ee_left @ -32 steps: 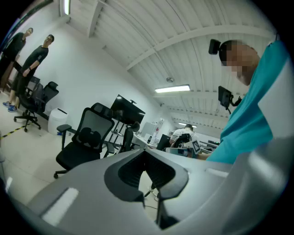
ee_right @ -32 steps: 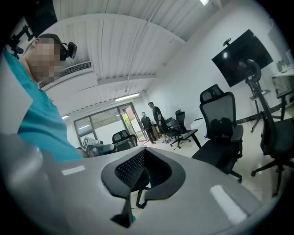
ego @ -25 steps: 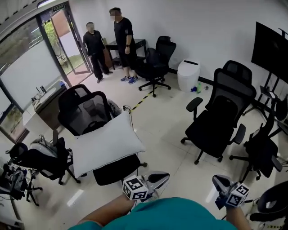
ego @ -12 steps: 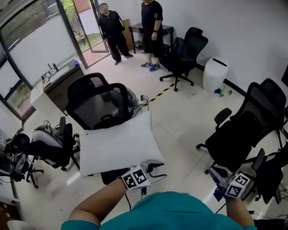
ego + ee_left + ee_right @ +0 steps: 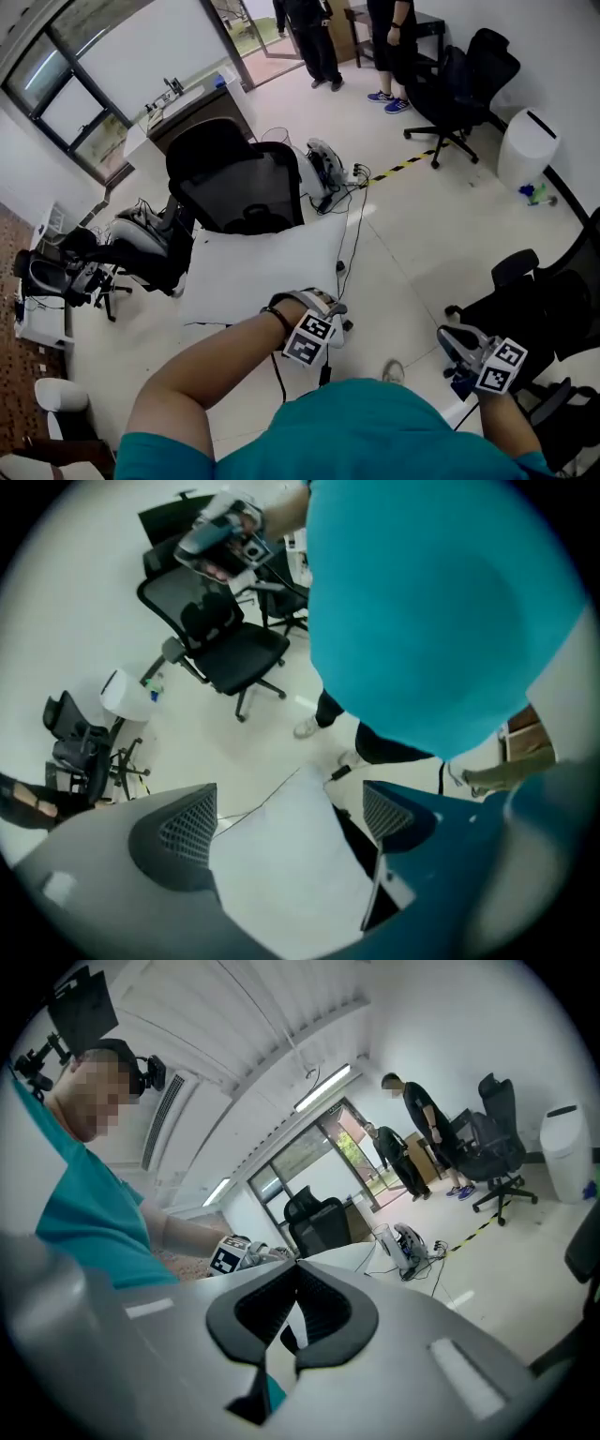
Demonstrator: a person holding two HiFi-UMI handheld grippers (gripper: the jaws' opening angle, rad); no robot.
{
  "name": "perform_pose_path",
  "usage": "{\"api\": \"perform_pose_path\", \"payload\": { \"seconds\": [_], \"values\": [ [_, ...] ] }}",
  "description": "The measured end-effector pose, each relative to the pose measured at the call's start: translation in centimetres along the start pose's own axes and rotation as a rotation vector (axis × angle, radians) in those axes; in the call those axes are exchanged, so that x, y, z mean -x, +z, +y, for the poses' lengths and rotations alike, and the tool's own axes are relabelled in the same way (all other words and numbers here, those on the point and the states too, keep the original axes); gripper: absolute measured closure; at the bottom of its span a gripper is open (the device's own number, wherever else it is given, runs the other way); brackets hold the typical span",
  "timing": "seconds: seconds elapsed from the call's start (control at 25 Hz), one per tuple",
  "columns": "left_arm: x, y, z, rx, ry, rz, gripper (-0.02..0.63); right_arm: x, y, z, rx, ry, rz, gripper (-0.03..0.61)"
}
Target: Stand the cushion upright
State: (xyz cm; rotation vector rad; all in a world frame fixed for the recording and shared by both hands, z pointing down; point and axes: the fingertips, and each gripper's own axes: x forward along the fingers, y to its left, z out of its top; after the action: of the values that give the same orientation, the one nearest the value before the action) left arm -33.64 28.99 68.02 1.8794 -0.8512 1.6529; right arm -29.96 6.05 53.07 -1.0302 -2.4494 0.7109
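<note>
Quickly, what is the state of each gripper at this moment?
The left gripper: jaws opening, white cushion between them, pads not pressing it.
The right gripper: shut, holding nothing.

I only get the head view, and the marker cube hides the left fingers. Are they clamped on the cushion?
Observer: No. In the left gripper view the left gripper is opening. Its fingers stand apart, and a corner of the cushion shows between them, not pinched.
Operator: And the right one? It is too small here to judge.
Observer: The right gripper view shows the right gripper with its fingers together and nothing held between them.
</note>
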Motion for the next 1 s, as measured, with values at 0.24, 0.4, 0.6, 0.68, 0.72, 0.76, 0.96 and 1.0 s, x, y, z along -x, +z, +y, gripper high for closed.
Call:
{"api": "perform_pose_path", "payload": {
  "seconds": [0.24,0.4,0.6,0.68,0.72,0.76,0.96,1.0],
  "values": [
    [-3.2,-2.8,0.9,-0.233,-0.417,0.285,0.029,1.6,0.7,-5.5,-0.047,0.019,0.018,0.575],
    [-0.6,-6.3,3.2,-0.275,-0.641,0.469,0.015,2.6,-1.4,-7.7,-0.122,-0.038,0.032,0.575],
    [-4.4,-11.4,5.7,-0.276,-0.684,0.561,0.021,2.4,-2.7,-8.8,-0.186,-0.112,0.011,0.575],
    [-7.4,-13.1,4.9,-0.295,-0.678,0.57,0.022,2.1,-3.1,-8.9,-0.201,-0.131,0.008,0.575],
    [-8.6,-13.7,4.4,-0.306,-0.678,0.572,0.025,1.9,-3.3,-9.0,-0.206,-0.139,0.009,0.575],
    [-9.6,-14.1,3.8,-0.314,-0.683,0.577,0.025,1.7,-3.5,-9.1,-0.212,-0.147,0.012,0.575],
    [-11.1,-14.6,3.1,-0.386,-0.736,0.593,0.088,0.5,-3.8,-9.5,-0.224,-0.177,0.031,0.575],
    [-10.8,-14.7,3.1,-0.402,-0.756,0.591,0.151,0.1,-3.6,-9.5,-0.223,-0.179,0.033,0.575]
  ]
}}
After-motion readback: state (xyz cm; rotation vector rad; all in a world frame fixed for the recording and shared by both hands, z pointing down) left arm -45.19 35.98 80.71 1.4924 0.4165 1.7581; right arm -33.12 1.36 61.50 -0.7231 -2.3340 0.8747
